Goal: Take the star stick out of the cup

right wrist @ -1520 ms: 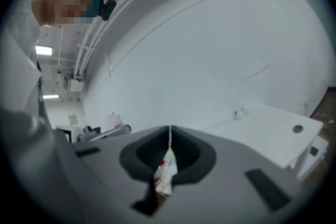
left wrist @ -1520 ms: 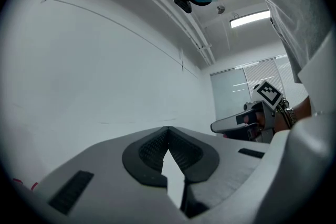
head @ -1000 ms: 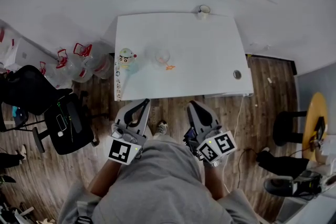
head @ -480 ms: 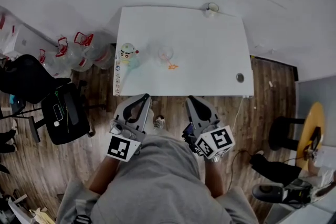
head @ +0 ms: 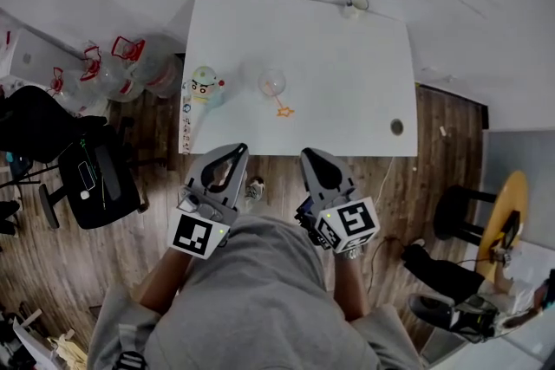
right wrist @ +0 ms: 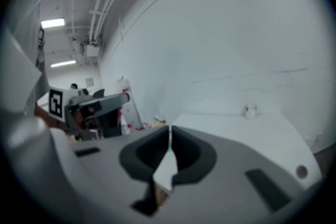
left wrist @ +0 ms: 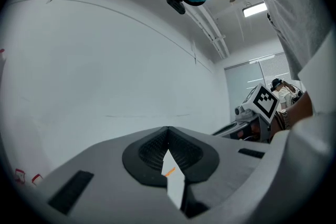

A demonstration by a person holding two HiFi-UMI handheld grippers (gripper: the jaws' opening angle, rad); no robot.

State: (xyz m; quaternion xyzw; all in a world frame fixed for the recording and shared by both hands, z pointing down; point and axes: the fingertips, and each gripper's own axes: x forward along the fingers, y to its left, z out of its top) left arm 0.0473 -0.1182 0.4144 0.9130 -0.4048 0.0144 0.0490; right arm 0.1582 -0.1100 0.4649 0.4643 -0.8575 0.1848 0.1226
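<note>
Left tool [head: 232, 153] and right tool [head: 314, 157] are both closed tip to tip and hold nothing. They sit off the surface [head: 347, 82] at its 6 o'clock edge, probably pre-approach. The clear cup [head: 271, 82] is at 12 o'clock from them. The star stick [head: 282, 108] angles out toward the cup's 5 o'clock, so the right tool looks best placed.

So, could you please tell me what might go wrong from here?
The left gripper and right gripper are both shut, so one must open before grasping. The thin orange star stick could slip from a loose pinch. Pulling it sideways might tip the light-looking clear cup.
</note>
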